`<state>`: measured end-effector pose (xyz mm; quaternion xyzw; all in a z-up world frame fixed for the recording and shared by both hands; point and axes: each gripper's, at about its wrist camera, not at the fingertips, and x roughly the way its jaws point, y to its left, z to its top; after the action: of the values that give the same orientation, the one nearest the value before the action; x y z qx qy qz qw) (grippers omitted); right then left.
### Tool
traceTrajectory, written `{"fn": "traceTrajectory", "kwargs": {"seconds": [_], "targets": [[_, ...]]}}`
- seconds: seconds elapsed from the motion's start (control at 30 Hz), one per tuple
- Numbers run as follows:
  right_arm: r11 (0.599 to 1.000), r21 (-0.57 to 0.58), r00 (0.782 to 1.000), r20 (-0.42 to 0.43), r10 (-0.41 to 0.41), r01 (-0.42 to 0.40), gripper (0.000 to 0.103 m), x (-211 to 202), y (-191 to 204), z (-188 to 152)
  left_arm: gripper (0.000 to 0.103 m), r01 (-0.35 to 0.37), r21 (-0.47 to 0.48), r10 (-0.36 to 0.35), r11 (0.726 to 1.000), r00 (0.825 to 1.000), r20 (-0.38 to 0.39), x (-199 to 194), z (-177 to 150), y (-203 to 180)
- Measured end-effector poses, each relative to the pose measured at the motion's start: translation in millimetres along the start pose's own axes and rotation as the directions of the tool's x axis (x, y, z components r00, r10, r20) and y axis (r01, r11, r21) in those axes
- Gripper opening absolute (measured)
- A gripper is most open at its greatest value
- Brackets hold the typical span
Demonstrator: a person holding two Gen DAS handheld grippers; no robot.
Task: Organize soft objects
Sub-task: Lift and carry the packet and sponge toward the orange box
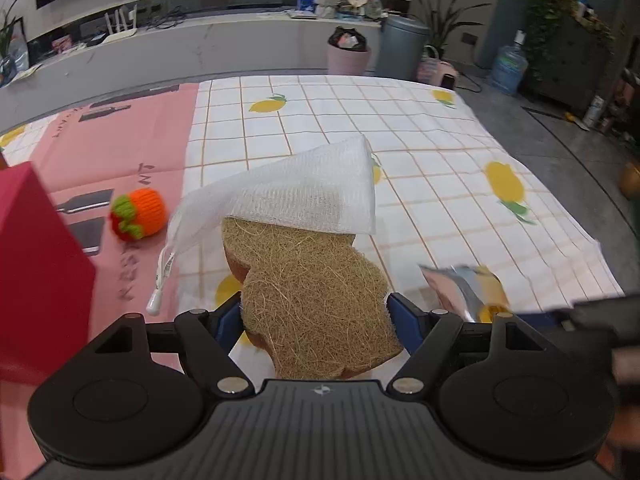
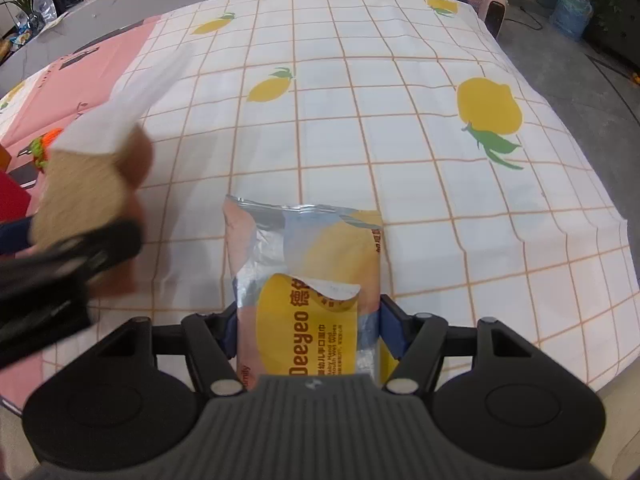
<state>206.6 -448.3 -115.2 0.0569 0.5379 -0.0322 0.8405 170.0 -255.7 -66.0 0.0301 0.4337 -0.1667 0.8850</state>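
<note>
Clamped on the loofah sponge (image 1: pixel 312 292), the left gripper (image 1: pixel 316 316) could shed the loose mesh bag (image 1: pixel 296 188) draped over it short of the red box (image 1: pixel 36 260), while the right gripper (image 2: pixel 308 320) pinches the wet-wipes pack (image 2: pixel 308 280).

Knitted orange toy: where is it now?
Left wrist view: the knitted orange toy lies on the pink mat, between the red box and the mesh bag.

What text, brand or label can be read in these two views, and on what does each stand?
"Deeyeo": wet-wipes pack, seen upside down.
"Baby Hand and Mouth Wet Wipes": same pack, small and only partly legible; Chinese characters beside it too small to read.
Pink sheet: lettering and a symbol, blurred, unreadable.
</note>
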Motion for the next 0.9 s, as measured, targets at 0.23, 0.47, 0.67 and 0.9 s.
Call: {"fn": "traceTrajectory", "kwargs": {"seconds": [0.23, 0.47, 0.67, 0.9], "targets": [[0.998, 0.02, 0.998, 0.005, 0.058, -0.058, 0.065, -12, 5, -14, 0.087, 0.11, 0.126, -0.094, 0.986, 0.987, -0.131, -37, -9, 19], [0.999, 0.001, 0.998, 0.018, 0.054, -0.054, 0.065, -21, 11, -20, 0.085, 0.045, 0.16, -0.01, 0.986, 0.977, -0.215, -29, -33, 46], [0.999, -0.006, 0.999, 0.011, 0.049, -0.049, 0.065, -18, 11, -18, 0.085, -0.058, 0.347, 0.058, 0.936, 0.998, 0.009, -78, -31, 29], [0.997, -0.021, 0.998, 0.012, 0.068, -0.068, 0.065, -18, 14, -17, 0.085, -0.126, 0.439, 0.132, 0.89, 0.991, 0.017, -79, -10, 4]]}}
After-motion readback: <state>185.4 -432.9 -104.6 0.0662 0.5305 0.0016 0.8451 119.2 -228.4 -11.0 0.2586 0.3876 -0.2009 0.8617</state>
